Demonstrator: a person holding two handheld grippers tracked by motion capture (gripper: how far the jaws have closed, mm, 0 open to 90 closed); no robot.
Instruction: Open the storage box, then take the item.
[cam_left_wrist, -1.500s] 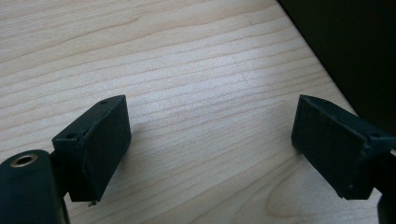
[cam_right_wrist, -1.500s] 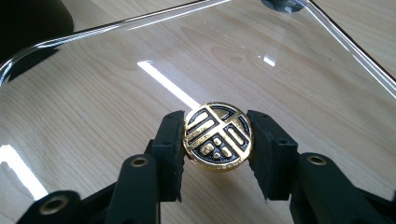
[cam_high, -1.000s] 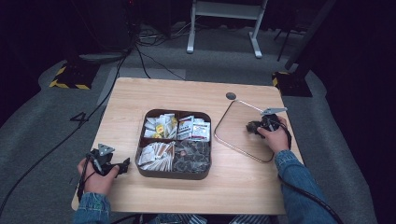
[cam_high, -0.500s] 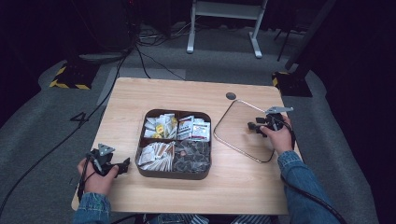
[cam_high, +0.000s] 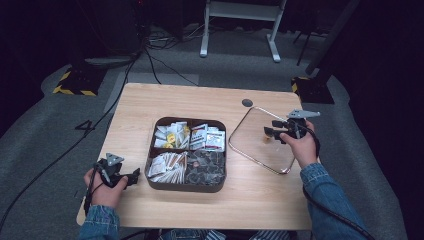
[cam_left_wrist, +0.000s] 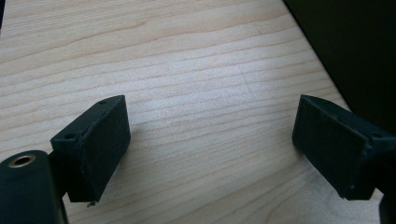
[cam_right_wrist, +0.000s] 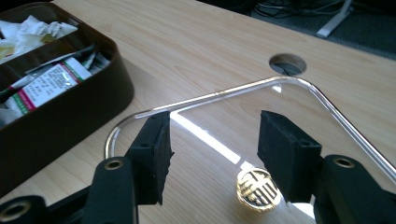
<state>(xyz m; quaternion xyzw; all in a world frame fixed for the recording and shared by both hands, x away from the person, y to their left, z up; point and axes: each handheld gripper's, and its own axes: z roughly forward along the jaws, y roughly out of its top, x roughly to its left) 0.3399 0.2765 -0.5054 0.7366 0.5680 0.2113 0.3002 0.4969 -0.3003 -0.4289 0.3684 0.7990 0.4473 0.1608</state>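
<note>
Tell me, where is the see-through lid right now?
In the high view the clear lid lies flat on the table, on the right side beside the brown box. The right gripper hovers open over its gold knob.

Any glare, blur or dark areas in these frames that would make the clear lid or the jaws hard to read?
High view: floor around the table is very dark; the clear lid shows mainly by its bright rim. Right gripper view: a streak of glare crosses the lid, the gold knob is bright, and the right gripper is slightly soft. Left gripper view: the wood is evenly lit, and the left gripper casts soft shadows.
</note>
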